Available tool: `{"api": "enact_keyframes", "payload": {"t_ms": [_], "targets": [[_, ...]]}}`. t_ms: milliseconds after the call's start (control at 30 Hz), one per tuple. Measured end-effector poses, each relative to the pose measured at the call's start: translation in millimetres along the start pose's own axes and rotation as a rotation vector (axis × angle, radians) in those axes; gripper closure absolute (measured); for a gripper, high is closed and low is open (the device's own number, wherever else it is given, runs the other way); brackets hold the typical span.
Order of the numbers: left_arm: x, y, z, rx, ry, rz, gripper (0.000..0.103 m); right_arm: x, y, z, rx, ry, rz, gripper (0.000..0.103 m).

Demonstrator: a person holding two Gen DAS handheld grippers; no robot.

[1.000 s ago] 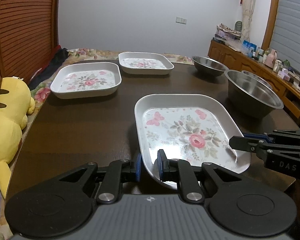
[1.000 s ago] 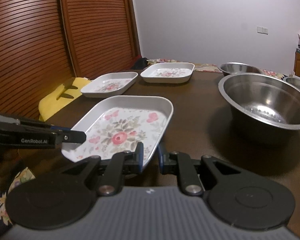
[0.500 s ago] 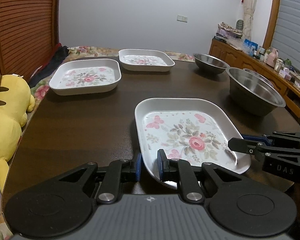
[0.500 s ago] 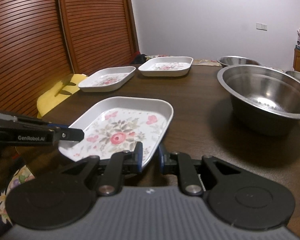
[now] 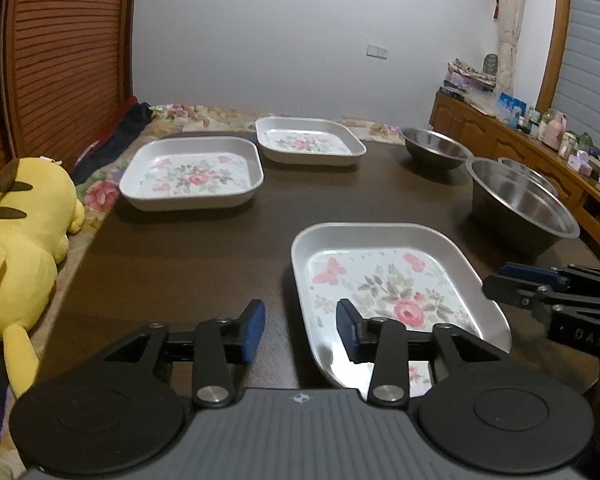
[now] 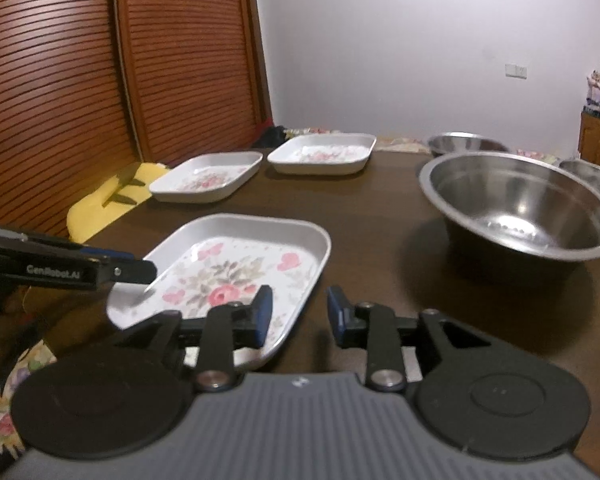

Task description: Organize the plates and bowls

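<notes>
Now, three white square floral plates on the dark wooden table, nearest plate flat at its near edge, two more far left of it, three steel bowls to its right, left gripper and right gripper jaws just opening, straddling its rim, pads clear.

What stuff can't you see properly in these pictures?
- Near corner of the closest white flower-patterned square plate: left wrist view, hidden behind the left gripper.
- Third steel bowl: right wrist view, cut off by the right edge and the big steel bowl.
- Small bottles on the wooden sideboard: left wrist view, too small.
- Yellow plush toy: cut off by the left edge.
</notes>
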State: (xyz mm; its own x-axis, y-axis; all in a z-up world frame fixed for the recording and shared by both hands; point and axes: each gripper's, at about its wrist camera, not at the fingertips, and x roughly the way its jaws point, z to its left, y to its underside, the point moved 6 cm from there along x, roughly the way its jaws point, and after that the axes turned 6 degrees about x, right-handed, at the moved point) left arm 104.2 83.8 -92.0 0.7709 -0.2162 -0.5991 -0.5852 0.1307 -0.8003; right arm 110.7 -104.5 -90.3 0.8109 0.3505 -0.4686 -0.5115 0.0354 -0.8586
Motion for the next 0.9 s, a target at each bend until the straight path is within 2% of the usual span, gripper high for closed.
{"api": "enact_keyframes", "payload": {"t_ms": [133, 267, 333, 433, 567, 800, 900], "targets": [[-4.7, -9.2, 6.5, 0.0, -0.013, -0.025, 0.051, -5.0, -10.9, -5.3, 0.002, 0.011, -0.032, 0.065], [-7.4, -22.1, 16.7, -0.002, -0.031, -0.049, 0.048, -8.3, -26.3, -8.0, 0.01, -0.01, -0.043, 0.058], [-8.2, -29.5, 21.1, 0.004, -0.037, -0.061, 0.044, -8.3, -36.8, -5.9, -0.007, -0.021, -0.047, 0.057], [-7.7, -41.7, 30.3, 0.015, -0.053, -0.077, 0.042, -6.9, -51.8, 1.2, -0.052, -0.034, -0.04, 0.049], [-3.5, -55.7, 49.4, 0.014, -0.082, -0.099, 0.036, 0.2, -79.1, 13.4, -0.096, -0.065, -0.049, 0.049], [21.3, -75.7, 85.0, 0.024, -0.105, -0.091, 0.035, 31.5, -114.1, 43.2, -0.147, -0.134, -0.021, 0.049], [34.8, -84.2, 99.8, 0.036, -0.087, -0.082, 0.035, 50.0, -124.1, 57.3, -0.134, -0.169, 0.016, 0.049]]}}
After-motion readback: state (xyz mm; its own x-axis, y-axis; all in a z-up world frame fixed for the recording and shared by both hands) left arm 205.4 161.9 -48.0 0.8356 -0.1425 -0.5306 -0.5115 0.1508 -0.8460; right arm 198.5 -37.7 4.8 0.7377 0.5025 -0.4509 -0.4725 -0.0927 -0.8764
